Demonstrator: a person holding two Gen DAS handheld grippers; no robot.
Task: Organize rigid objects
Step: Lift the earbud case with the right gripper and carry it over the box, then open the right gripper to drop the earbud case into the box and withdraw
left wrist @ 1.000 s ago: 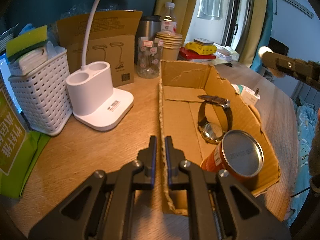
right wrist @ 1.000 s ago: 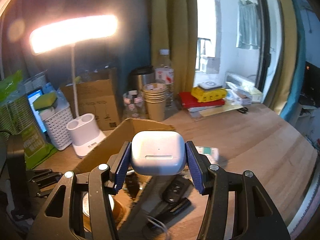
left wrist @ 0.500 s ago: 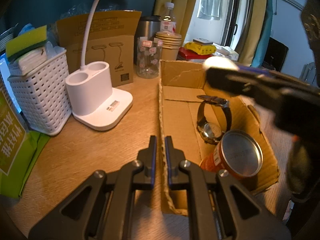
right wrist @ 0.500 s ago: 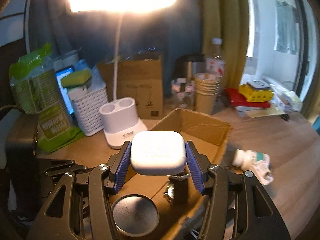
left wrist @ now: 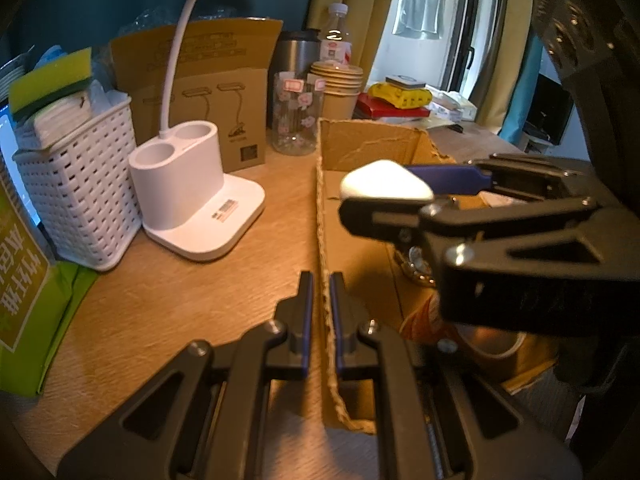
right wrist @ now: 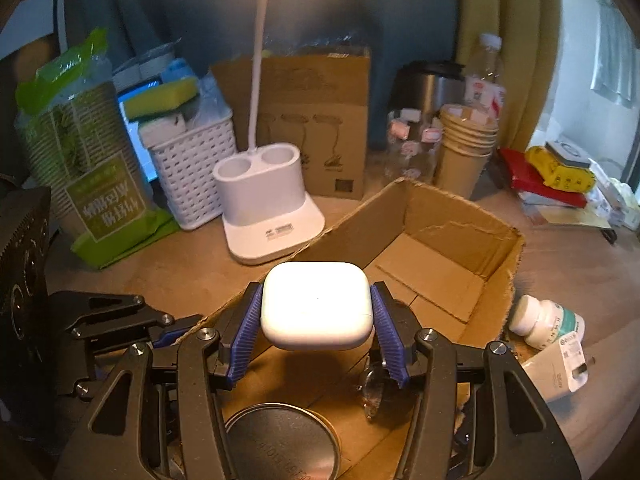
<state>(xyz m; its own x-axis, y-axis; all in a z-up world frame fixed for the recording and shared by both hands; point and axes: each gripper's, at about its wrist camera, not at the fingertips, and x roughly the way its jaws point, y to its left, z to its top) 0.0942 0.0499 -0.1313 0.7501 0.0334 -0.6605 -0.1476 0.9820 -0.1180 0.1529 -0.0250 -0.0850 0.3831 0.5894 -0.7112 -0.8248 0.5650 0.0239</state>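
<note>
My right gripper (right wrist: 316,334) is shut on a white earbuds case (right wrist: 316,306) and holds it above the open cardboard box (right wrist: 460,216). The case also shows in the left wrist view (left wrist: 384,180), over the box (left wrist: 372,142). In the box lie a round tin can (right wrist: 282,440) and a wristwatch (right wrist: 374,390), partly hidden by the gripper. My left gripper (left wrist: 321,316) is shut on the box's near-left wall (left wrist: 320,216).
A white lamp base (right wrist: 268,200), a white basket (right wrist: 192,160), a green packet (right wrist: 104,200), a brown lamp carton (right wrist: 316,120) and paper cups (right wrist: 466,148) stand behind the box. A white pill bottle (right wrist: 548,320) and a charger (right wrist: 556,372) lie to its right.
My right gripper has carried the earbuds case leftward and down over the box, tilting to look more into it. The left gripper has stayed on the box wall.
</note>
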